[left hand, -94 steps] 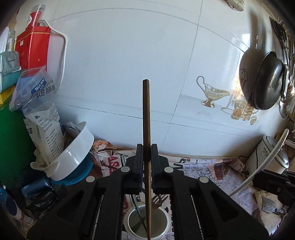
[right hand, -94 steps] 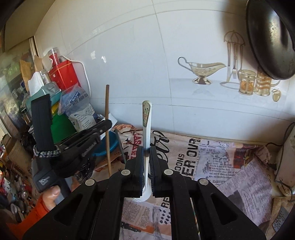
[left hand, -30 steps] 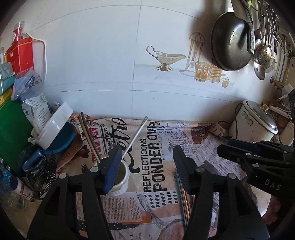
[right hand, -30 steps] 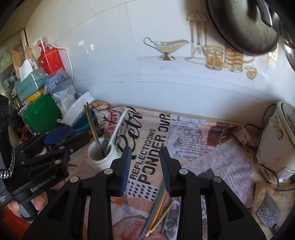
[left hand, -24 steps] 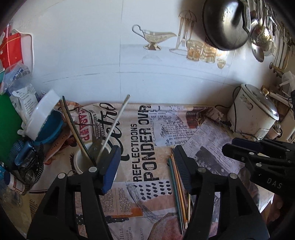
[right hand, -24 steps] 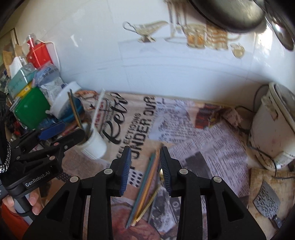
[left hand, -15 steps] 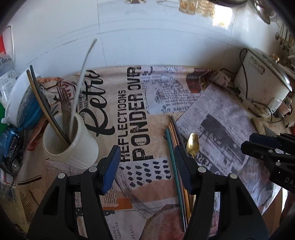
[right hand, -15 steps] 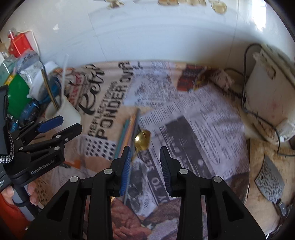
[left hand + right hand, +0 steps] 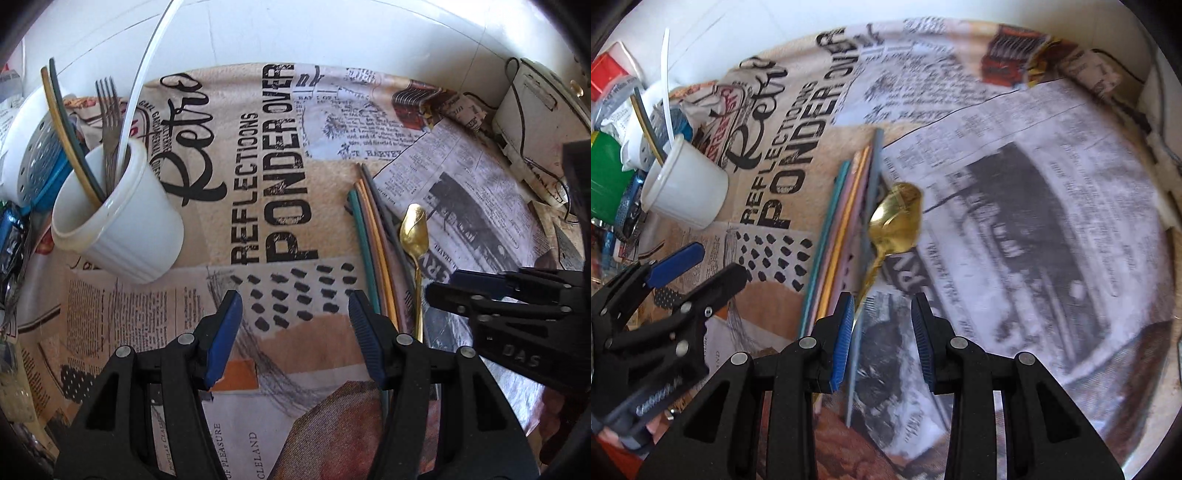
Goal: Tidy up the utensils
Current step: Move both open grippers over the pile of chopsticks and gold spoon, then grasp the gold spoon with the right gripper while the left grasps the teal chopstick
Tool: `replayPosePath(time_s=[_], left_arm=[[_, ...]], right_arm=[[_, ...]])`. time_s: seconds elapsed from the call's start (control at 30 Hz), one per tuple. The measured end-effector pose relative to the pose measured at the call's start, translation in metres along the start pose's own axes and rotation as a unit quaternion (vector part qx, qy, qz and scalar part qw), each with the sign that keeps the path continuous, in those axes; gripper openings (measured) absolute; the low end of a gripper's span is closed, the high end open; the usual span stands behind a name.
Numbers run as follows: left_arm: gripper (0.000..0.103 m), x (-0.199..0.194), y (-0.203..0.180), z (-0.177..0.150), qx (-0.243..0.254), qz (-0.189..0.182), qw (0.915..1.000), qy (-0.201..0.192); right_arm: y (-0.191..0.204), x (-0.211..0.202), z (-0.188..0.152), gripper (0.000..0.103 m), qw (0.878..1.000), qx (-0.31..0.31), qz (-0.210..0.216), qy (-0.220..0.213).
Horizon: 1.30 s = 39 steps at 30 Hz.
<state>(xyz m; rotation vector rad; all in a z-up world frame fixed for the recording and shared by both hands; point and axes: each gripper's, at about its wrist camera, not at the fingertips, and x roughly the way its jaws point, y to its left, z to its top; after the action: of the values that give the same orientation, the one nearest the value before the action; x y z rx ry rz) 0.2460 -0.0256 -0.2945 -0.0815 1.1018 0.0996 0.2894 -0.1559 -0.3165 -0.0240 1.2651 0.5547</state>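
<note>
Two hand-held grippers hover over a counter covered with printed newspaper-style sheets (image 9: 280, 173). The left gripper (image 9: 295, 325) has its blue-padded jaws spread wide and holds nothing; it hangs above bare paper. The right gripper (image 9: 882, 328) is also parted, more narrowly, and empty.

In the right wrist view, a gold spoon (image 9: 894, 221) lies flat just ahead of the right gripper, its bowl at about 12 o'clock from the jaws and its thin handle running down toward the left pad. The handle seems to sit at or just inside that pad, though blur makes contact hard to judge. The gripper is likely lined up this way so the jaws can close across the slim handle.

Just beside the spoon, at its 9 o'clock, lies a tight bundle of chopsticks (image 9: 838, 236) in teal, pink, gold and grey, parallel and touching each other, ends pointing to 12 o'clock.

A white ribbed ceramic cup (image 9: 118, 225) stands tilted in view at 10 o'clock from the left gripper. It already holds a steel fork (image 9: 110, 110), a long white utensil handle (image 9: 147, 62) and two dark and tan chopsticks (image 9: 66, 122), all leaning outward against the rim. It probably serves as the holder for the remaining pieces.

A white rice cooker (image 9: 535, 110) sits at 2 o'clock, well apart.
</note>
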Motion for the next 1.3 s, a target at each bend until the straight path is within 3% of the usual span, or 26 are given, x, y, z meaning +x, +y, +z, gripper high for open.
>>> replayPosePath(time_s=[0.1,0.23,0.57,0.77,0.8,0.87,0.93,1.07,1.3], left_arm=[[0.059,0.001,0.004,-0.004,-0.003,0.003,1.0000,0.003],[0.059,0.002,0.008,-0.005,-0.009,0.001,1.0000,0.005],[0.059,0.005,0.003,-0.003,0.000,-0.010,0.9999,0.006],[0.059,0.009,-0.002,-0.001,0.005,-0.019,0.9998,0.009],[0.059,0.009,-0.002,-0.001,0.006,-0.020,0.9997,0.010],[0.059,0.010,-0.003,0.000,0.007,-0.021,0.9997,0.011],[0.059,0.010,-0.003,0.000,0.007,-0.021,0.9997,0.011],[0.059,0.009,0.001,0.000,0.002,-0.022,0.9997,0.009],[0.059,0.006,0.012,-0.004,-0.005,-0.020,0.9998,0.008]], right_arm=[[0.010,0.008,-0.002,0.029,1.000,-0.018,-0.009,0.007],[0.014,0.012,-0.004,0.009,1.000,-0.029,-0.006,0.004],[-0.021,-0.006,-0.015,0.004,1.000,-0.011,-0.018,0.002],[-0.042,-0.018,-0.017,0.004,0.997,-0.016,-0.072,0.008],[-0.042,-0.019,-0.015,0.004,0.997,-0.014,-0.071,0.005],[-0.040,-0.020,-0.009,0.015,0.998,-0.008,-0.059,0.005],[-0.037,-0.021,-0.003,0.040,0.999,-0.008,-0.052,-0.006],[-0.021,-0.006,0.007,0.042,0.994,-0.040,-0.101,-0.017],[-0.003,0.013,0.012,0.042,0.990,-0.080,-0.112,-0.020]])
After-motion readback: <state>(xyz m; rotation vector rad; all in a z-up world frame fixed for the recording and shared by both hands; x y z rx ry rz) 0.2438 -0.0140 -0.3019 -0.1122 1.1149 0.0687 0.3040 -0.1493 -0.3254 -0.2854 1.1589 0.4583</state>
